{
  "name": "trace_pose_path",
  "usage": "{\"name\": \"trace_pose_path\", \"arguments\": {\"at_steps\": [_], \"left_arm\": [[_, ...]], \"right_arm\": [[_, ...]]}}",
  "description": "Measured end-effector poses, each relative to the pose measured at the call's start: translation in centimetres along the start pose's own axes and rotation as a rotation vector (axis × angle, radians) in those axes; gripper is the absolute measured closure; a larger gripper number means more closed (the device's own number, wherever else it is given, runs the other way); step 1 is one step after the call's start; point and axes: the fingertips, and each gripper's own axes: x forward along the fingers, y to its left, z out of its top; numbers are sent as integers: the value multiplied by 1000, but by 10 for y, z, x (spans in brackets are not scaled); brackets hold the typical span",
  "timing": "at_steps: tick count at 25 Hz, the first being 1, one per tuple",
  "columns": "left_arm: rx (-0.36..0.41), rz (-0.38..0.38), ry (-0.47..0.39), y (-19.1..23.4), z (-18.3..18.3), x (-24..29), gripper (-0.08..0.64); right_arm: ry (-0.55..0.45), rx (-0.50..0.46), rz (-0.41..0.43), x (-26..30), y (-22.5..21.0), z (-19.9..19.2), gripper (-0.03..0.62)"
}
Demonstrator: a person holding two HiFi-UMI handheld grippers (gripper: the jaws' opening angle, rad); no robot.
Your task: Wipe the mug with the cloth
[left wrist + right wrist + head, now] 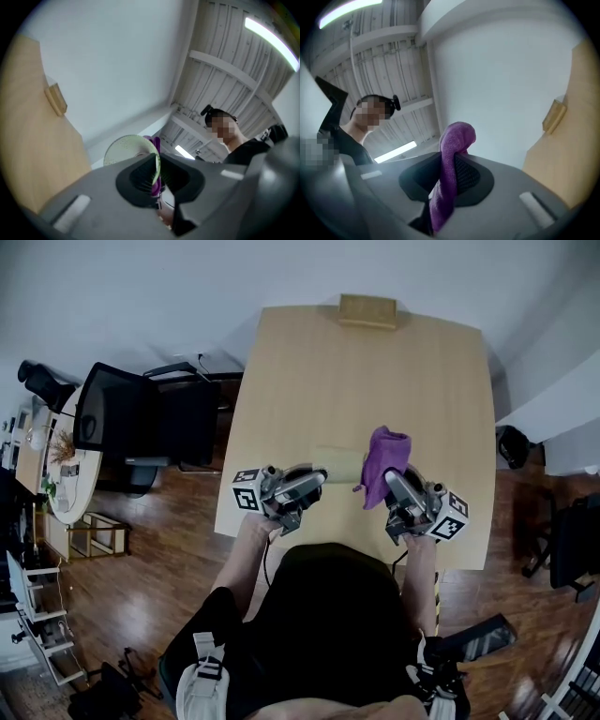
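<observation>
I hold both grippers up over the near edge of the wooden table (375,381), tilted upward. My left gripper (323,476) is shut on the pale green mug (341,465). In the left gripper view the mug's thin wall (157,164) stands clamped between the jaws of that gripper (158,172), its round pale body (127,149) to the left. My right gripper (390,480) is shut on the purple cloth (384,457), which bunches above its jaws next to the mug. In the right gripper view the cloth (451,164) rises in a fold out of the gripper (447,177).
A small wooden block (367,310) lies at the table's far edge. A black office chair (141,418) stands left of the table on the wood floor. A person (236,140) shows behind the grippers in both gripper views. Shelving stands at the far left.
</observation>
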Motion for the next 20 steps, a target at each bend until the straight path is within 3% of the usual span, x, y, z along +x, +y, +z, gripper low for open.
{"name": "trace_pose_path", "arguments": {"at_steps": [4,9,11,14,16,20], "left_arm": [[8,-39,30,-9,-7,10,512],[-18,-13,-34,0,1,-5,520],[-14,11,-51,5,6,-12,520],[4,56,-51,14,9,-16,520],[14,71,-46,17,8,-15,520],[25,31,-9,13,0,-3,515]], "right_arm": [[84,-42,-126,6,-20,-18,531],[204,-84,-405,-18,-69,-37,529],[156,-69,-386,-19,-64,-28,529],[40,-47,-213,-6,-27,-5,529],[48,-70,-127,6,-5,-3,529],[139,-106,-148,20,-7,-26,529]]}}
